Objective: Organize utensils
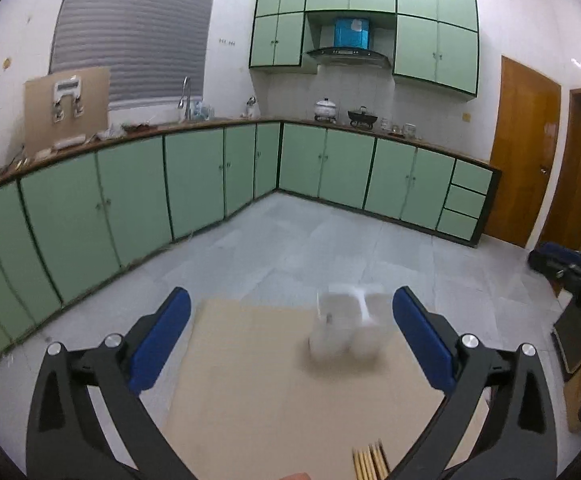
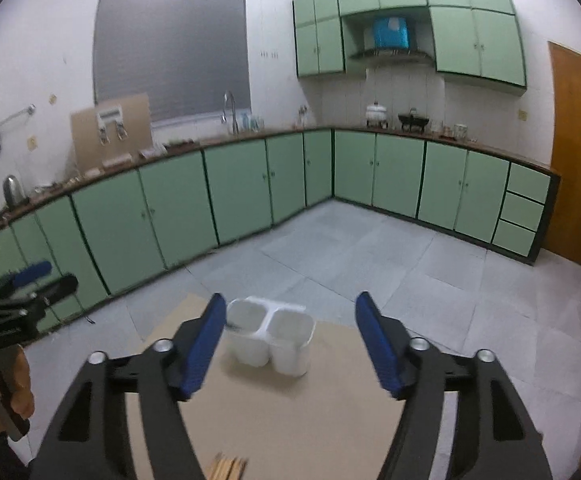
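A white two-compartment utensil holder (image 1: 346, 326) stands upright on a tan cardboard sheet (image 1: 258, 392) on the floor; it also shows in the right wrist view (image 2: 270, 336). A bundle of wooden chopsticks (image 1: 370, 462) lies at the sheet's near edge, also in the right wrist view (image 2: 228, 466). My left gripper (image 1: 290, 300) is open and empty, above the sheet, short of the holder. My right gripper (image 2: 290, 304) is open and empty, with the holder just beyond its fingertips. The left gripper shows at the left of the right wrist view (image 2: 30, 280).
Green kitchen cabinets (image 1: 194, 184) run along the left and far walls with a cluttered countertop (image 1: 130, 130). Grey tiled floor (image 1: 330, 240) surrounds the sheet. A wooden door (image 1: 522, 148) is at the right. Dark bags (image 1: 570, 268) lie at the right.
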Available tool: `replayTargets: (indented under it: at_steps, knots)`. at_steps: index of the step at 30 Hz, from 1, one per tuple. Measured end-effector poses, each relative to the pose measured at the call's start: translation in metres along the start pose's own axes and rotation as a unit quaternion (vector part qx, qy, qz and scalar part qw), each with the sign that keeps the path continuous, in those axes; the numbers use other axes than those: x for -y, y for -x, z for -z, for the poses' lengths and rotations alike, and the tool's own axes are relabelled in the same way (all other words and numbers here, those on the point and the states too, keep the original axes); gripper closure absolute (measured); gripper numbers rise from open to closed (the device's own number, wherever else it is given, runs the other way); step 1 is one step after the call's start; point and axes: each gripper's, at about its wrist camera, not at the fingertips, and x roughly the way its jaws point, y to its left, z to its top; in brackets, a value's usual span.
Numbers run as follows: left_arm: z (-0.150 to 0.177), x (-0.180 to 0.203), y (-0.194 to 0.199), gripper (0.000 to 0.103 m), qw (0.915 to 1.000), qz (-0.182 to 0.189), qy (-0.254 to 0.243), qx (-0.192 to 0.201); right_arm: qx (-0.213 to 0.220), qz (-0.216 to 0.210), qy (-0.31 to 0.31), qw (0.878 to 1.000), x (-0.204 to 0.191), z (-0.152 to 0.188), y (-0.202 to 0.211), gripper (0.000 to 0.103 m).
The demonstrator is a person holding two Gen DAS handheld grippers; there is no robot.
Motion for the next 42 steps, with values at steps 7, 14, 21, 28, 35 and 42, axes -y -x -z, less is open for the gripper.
replayTargets:
  at_steps: [7, 14, 21, 28, 35, 42]
  knots:
    - [0.135, -0.024, 0.091, 0.005, 0.9977, 0.019, 0.033, -0.056, -0.015, 0.005, -0.029, 0.999, -0.034, 0.136, 0.093, 0.027]
    - [0.265, -0.011, 0.117, 0.005, 0.9963, 0.019, 0.019, -0.082, -0.116, 0.013, -0.063, 0.991, -0.054, 0.293, 0.096, 0.039]
    - [0.323, 0.002, 0.101, 0.005, 0.9924, 0.024, -0.016, -0.119, -0.168, -0.007, -0.015, 0.986, -0.078, 0.349, 0.069, 0.058]
    - [0.333, -0.004, 0.102, 0.005, 0.9946, 0.035, 0.002, -0.097, -0.176, -0.013, 0.014, 0.984, -0.089, 0.369, 0.049, 0.06]
    - [0.349, 0.014, 0.074, 0.005, 0.9882, 0.052, -0.006, -0.144, -0.158, 0.013, 0.005, 0.987, -0.065, 0.362, 0.042, 0.062]
    - [0.358, 0.053, 0.046, 0.005, 0.9823, 0.062, -0.064, -0.165, -0.157, 0.009, -0.025, 0.987, -0.042, 0.364, 0.052, 0.062]
